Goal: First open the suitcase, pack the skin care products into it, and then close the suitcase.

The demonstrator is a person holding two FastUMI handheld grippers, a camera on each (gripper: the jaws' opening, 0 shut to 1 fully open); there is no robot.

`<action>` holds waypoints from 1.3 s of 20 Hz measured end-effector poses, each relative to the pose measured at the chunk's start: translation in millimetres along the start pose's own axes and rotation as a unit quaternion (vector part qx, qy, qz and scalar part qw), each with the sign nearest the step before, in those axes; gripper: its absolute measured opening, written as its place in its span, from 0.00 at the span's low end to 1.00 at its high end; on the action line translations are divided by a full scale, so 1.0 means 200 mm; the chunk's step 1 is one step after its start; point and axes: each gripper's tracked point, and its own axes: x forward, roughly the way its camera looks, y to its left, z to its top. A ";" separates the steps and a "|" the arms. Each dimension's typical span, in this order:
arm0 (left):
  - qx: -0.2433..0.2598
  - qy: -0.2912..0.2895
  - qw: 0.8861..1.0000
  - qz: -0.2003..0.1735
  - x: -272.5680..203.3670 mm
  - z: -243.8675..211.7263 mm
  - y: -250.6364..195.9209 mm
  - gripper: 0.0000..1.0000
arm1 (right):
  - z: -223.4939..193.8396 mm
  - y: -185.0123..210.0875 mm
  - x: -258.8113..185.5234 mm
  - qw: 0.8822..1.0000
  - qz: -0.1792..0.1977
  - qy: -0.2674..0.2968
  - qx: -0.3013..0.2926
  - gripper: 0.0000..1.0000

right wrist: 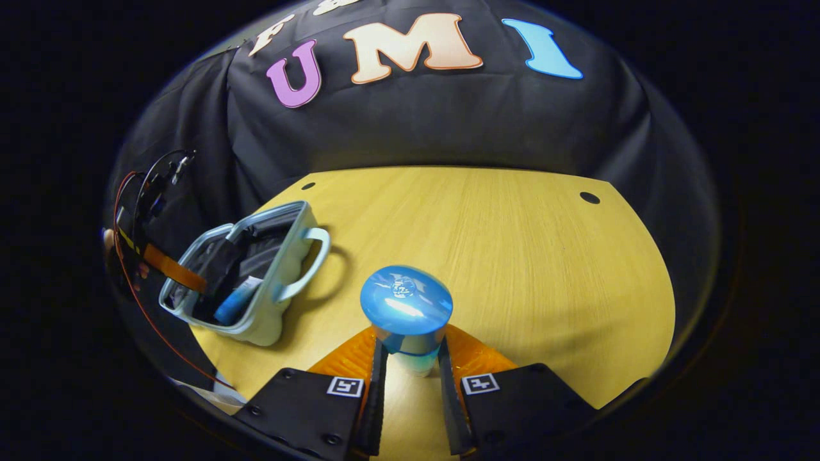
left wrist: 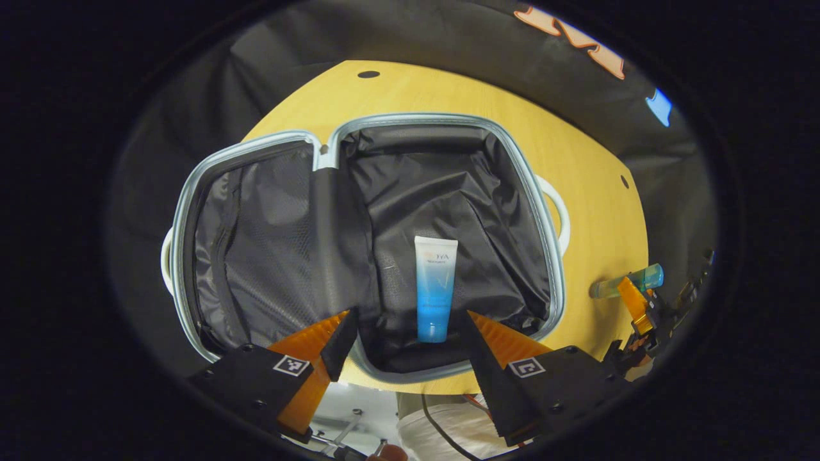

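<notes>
Here, your left gripper [left wrist: 410, 336] hovers with fingers spread above the open suitcase [left wrist: 359, 128], where a tube [left wrist: 434, 288] lies, likely just released, while your right gripper [right wrist: 410, 365] pinches a bottle [right wrist: 406, 307] over the table [right wrist: 512, 256] for packing.

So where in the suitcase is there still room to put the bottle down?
In the suitcase, the half holding the blue tube has bare lining on both sides of the tube and behind it. The mesh-covered half looks unused. The bottle sits between the right gripper's fingers. The left gripper hangs open at the near rim, crowding that side.
</notes>
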 end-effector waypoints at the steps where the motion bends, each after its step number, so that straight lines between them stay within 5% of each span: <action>1: -0.005 -0.005 1.000 -0.002 -0.03 0.00 0.03 0.96 | 0.03 0.05 -0.02 1.000 0.007 -0.002 0.003 0.41; 8: -0.056 -0.040 0.998 -0.005 -0.19 -0.06 0.26 0.96 | 0.21 0.59 -0.01 0.996 0.086 -0.004 -0.005 0.41; 14: -0.092 -0.060 0.994 0.003 -0.29 -0.10 0.47 0.97 | 0.13 1.01 0.10 0.988 0.152 0.038 -0.008 0.41; 26: -0.126 -0.067 0.990 0.016 -0.36 -0.20 0.69 0.97 | -0.18 1.14 0.28 0.980 0.136 0.143 -0.040 0.41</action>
